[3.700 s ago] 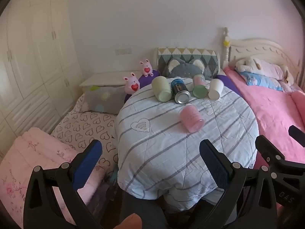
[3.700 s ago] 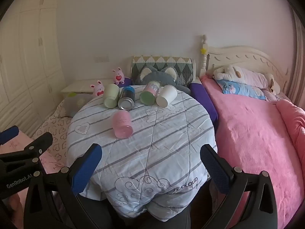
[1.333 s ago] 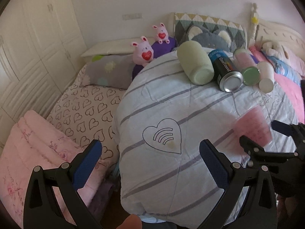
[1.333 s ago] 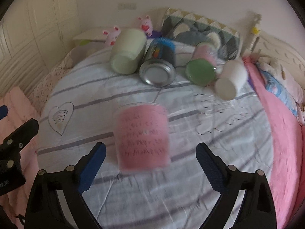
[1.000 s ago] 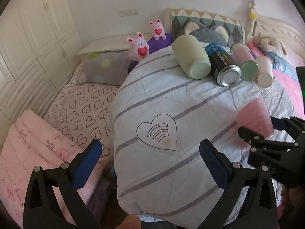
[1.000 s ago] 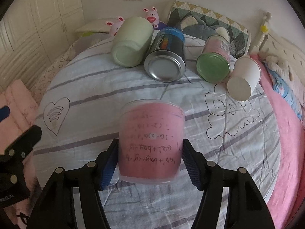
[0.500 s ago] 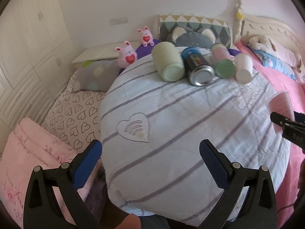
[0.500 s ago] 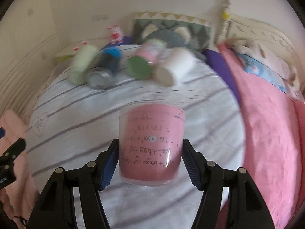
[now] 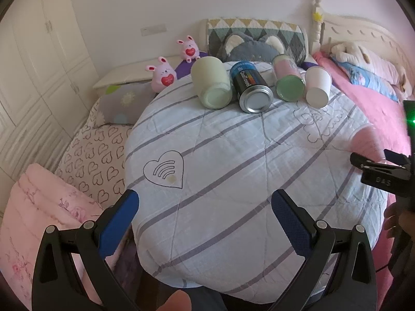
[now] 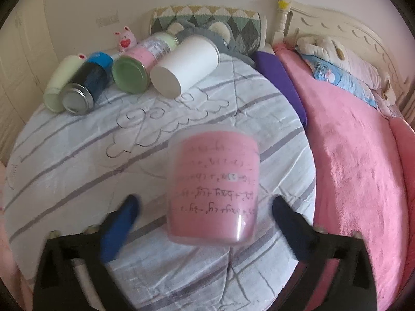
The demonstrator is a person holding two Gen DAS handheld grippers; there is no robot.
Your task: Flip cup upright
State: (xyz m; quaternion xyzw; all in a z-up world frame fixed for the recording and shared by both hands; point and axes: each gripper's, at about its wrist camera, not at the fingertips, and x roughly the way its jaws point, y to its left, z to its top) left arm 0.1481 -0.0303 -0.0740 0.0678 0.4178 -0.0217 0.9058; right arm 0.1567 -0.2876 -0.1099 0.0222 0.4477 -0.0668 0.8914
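The pink translucent cup (image 10: 212,189) with handwritten formulas sits between the fingers of my right gripper (image 10: 205,215) on the striped quilt-covered round table (image 10: 77,155), its writing upside down. The jaws stand wide apart and clear of the cup's sides. In the left wrist view the cup (image 9: 368,142) is a blurred pink shape at the table's right edge, beside the right gripper's body (image 9: 384,176). My left gripper (image 9: 205,215) is open and empty over the table's near edge.
At the table's back lie a pale green jar (image 9: 211,85), a blue-black can (image 9: 251,88), a pink jar with a green lid (image 9: 288,83) and a white paper cup (image 9: 317,85). A pink bed (image 10: 350,155) is at right; plush rabbits (image 9: 163,73) and bedding at left.
The right gripper, shut on the pink cup half a second ago, has opened; the cup now sits free between its jaws nearer the table's right side. The left gripper drew back slightly.
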